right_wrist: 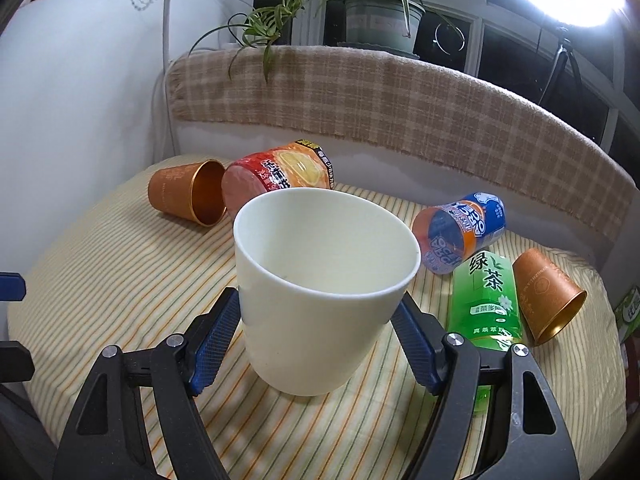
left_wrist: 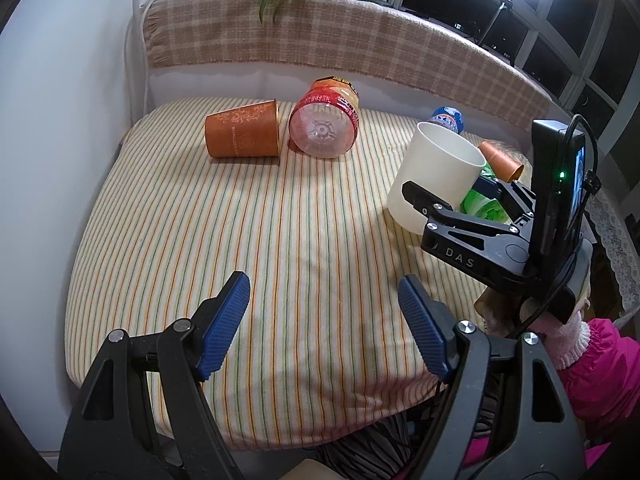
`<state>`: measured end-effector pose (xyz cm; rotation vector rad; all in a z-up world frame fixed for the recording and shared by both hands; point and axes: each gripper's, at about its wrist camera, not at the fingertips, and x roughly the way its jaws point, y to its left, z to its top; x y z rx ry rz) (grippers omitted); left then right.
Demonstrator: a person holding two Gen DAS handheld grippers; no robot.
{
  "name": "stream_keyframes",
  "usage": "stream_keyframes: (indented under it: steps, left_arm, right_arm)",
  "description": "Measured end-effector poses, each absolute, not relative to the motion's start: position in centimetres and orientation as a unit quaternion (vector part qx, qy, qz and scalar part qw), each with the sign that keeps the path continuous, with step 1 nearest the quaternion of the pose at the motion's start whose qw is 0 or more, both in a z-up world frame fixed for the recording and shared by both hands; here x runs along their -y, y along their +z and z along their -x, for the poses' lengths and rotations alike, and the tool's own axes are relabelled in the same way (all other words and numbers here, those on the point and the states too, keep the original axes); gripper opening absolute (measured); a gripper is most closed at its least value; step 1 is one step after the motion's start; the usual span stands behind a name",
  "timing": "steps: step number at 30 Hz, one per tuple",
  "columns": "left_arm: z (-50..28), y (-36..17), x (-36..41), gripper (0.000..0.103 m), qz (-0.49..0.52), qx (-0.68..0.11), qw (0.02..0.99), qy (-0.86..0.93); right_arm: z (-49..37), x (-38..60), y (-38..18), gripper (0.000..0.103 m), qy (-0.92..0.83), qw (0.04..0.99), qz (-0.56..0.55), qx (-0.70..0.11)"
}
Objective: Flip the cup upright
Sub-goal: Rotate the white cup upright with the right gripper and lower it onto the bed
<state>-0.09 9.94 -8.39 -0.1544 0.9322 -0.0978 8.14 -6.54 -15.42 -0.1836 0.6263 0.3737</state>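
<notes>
A white cup (right_wrist: 320, 296) stands nearly upright, mouth up and tilted slightly, on the striped cloth. My right gripper (right_wrist: 316, 336) is shut on the white cup, its blue pads (right_wrist: 212, 340) pressed against both sides. In the left wrist view the white cup (left_wrist: 436, 172) is at the right with the right gripper (left_wrist: 444, 196) on it. My left gripper (left_wrist: 324, 320) is open and empty over the near part of the cloth.
An orange cup (left_wrist: 242, 134) and a red-labelled bottle (left_wrist: 326, 120) lie at the back. A blue-orange bottle (right_wrist: 460, 232), a green tea bottle (right_wrist: 484, 300) and another orange cup (right_wrist: 544, 296) lie at the right. A plaid-covered backrest (right_wrist: 400, 108) bounds the rear.
</notes>
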Motion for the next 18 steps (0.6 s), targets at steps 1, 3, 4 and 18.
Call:
stream_keyframes:
  steps: [1, 3, 4, 18]
  left_arm:
    - [0.11, -8.38, -9.94, 0.079, 0.075, -0.449, 0.889, -0.047]
    - [0.13, -8.37, -10.01, 0.079, 0.075, -0.449, 0.889, -0.047]
    - [0.13, -8.36, -10.03, 0.079, 0.076, -0.449, 0.889, -0.046]
    - [0.39, -8.25, -9.86, 0.079, 0.073, -0.445, 0.891, -0.046]
  right_arm:
    - [-8.14, 6.57, -15.48, 0.075, 0.183, 0.930, 0.089, -0.307]
    - [-8.09, 6.60, -15.53, 0.075, 0.184, 0.929, 0.089, -0.308]
    - [-8.01, 6.58, -15.57, 0.075, 0.186, 0.928, 0.090, -0.309]
    - [-7.45, 6.63, -15.32, 0.075, 0.188, 0.930, 0.101, -0.298]
